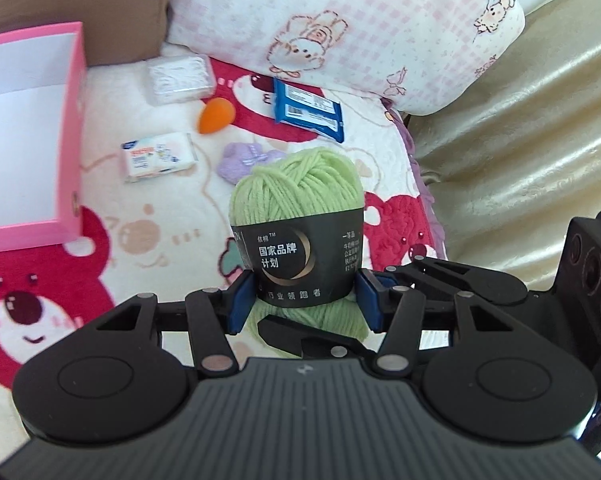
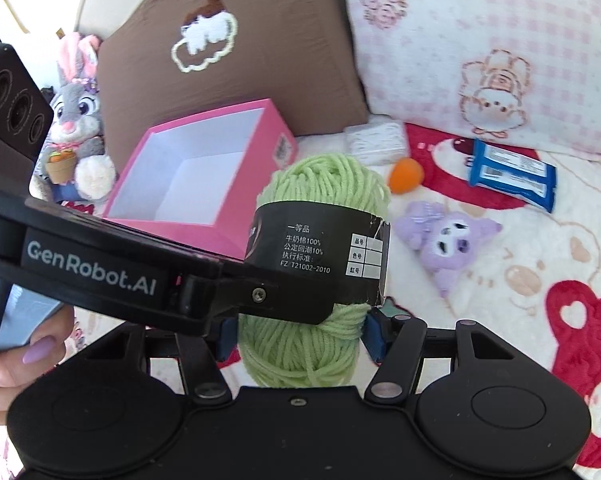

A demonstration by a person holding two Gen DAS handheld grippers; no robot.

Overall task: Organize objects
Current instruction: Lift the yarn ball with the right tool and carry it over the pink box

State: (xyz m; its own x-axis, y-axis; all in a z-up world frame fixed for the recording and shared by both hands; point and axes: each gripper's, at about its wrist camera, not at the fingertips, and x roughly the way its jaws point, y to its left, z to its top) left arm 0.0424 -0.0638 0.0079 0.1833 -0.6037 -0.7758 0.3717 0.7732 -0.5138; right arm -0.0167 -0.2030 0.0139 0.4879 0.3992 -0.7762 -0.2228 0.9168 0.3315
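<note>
Both grippers grasp the same ball of green yarn (image 1: 296,216), which hangs above the bed's blanket (image 1: 172,208) with its black paper band facing the cameras. The left gripper (image 1: 300,300) has its blue pads pressed against the band's sides, jaws clenched on the yarn. The right gripper (image 2: 300,336) appears to clamp the yarn's lower half, though the left tool partly blocks that view. The open pink box (image 2: 204,176) sits nearby, empty. An orange sponge (image 1: 214,115), a blue packet (image 1: 308,109), a purple plush (image 2: 448,240) and a white packet (image 1: 158,156) lie scattered on the blanket.
</note>
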